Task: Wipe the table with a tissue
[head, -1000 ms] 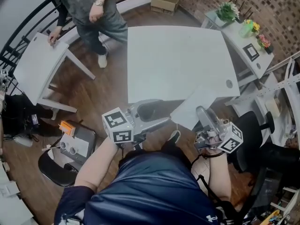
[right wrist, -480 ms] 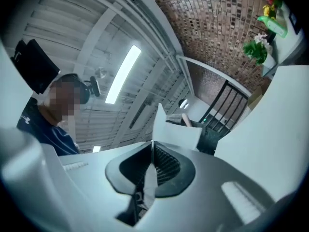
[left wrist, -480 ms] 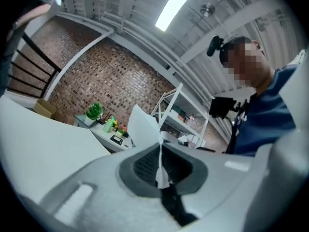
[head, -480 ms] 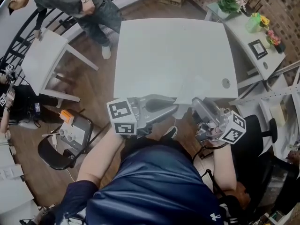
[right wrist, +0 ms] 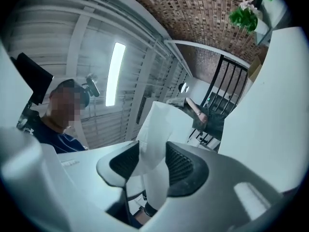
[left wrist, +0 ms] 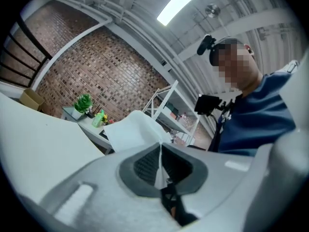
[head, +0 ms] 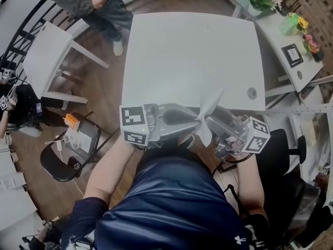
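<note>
The white tissue (head: pixel 209 111) stands on edge between the two grippers, just off the near edge of the white table (head: pixel 192 51). My left gripper (head: pixel 196 123) is shut on the tissue (left wrist: pixel 131 132), and a thin fold of it is pinched between the dark pads (left wrist: pixel 145 164). My right gripper (head: pixel 209 123) faces it from the right with its jaws opening. The tissue (right wrist: pixel 159 129) still hangs between the right pads (right wrist: pixel 179 166), which stand apart from it. Both grippers hover level in front of my chest.
A round cable hole (head: pixel 252 93) marks the table's near right corner. A second white table (head: pixel 46 61) and a standing person (head: pixel 96 4) are at the far left. A side table with potted flowers (head: pixel 291 35) stands right. A black chair (head: pixel 70 150) is lower left.
My left gripper swung right and closed on the tissue. The right jaws, shut on the tissue before, have parted. The tissue went from lying flat in the right grip to standing between both grippers.
</note>
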The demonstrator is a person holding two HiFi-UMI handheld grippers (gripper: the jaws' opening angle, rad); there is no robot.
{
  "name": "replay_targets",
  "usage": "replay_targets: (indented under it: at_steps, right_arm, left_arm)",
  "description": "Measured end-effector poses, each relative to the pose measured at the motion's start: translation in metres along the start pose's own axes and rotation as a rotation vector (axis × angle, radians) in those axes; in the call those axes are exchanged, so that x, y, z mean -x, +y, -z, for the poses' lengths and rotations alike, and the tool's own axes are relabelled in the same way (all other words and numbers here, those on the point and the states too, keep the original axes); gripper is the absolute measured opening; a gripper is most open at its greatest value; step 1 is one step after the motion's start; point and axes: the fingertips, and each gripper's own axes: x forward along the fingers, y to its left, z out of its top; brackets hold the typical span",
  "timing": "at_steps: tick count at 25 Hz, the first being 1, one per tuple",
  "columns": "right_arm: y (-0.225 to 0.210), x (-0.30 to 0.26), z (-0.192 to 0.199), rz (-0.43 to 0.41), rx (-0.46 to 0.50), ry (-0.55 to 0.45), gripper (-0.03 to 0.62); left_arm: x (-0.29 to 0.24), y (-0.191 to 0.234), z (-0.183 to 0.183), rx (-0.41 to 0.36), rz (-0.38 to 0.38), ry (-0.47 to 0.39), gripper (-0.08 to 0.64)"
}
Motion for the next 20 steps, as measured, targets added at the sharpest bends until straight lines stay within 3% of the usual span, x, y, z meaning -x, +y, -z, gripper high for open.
replay_targets:
  at_steps: [4,7,9,11,16,20]
  right_arm:
    - [-0.014,-0.008,-0.004,0.025,0.03,0.036,0.035]
    - [-0.032,-0.012,-0.019,0.087,0.042,0.033,0.015]
    - [-0.05,-0.015,-0.031,0.149,0.046,0.013,0.014]
    - [-0.074,-0.015,-0.047,0.25,0.07,-0.024,0.014]
    - [-0.142,-0.001,-0.088,0.641,0.228,-0.049,0.014]
    - [-0.175,0.014,-0.107,0.799,0.286,-0.041,0.014]
  left_arm:
    - [0.001,0.026,0.001,0.026,0.016,0.002,0.006]
    - [0.002,0.052,-0.004,0.04,0.002,-0.006,0.008]
    - [0.006,0.072,-0.009,0.041,-0.027,-0.013,0.057]
    - [0.018,0.097,-0.014,0.029,-0.104,-0.041,0.084]
    - [0.068,0.165,-0.032,-0.049,-0.426,-0.141,0.061]
    - [0.095,0.201,-0.037,-0.066,-0.614,-0.142,0.048]
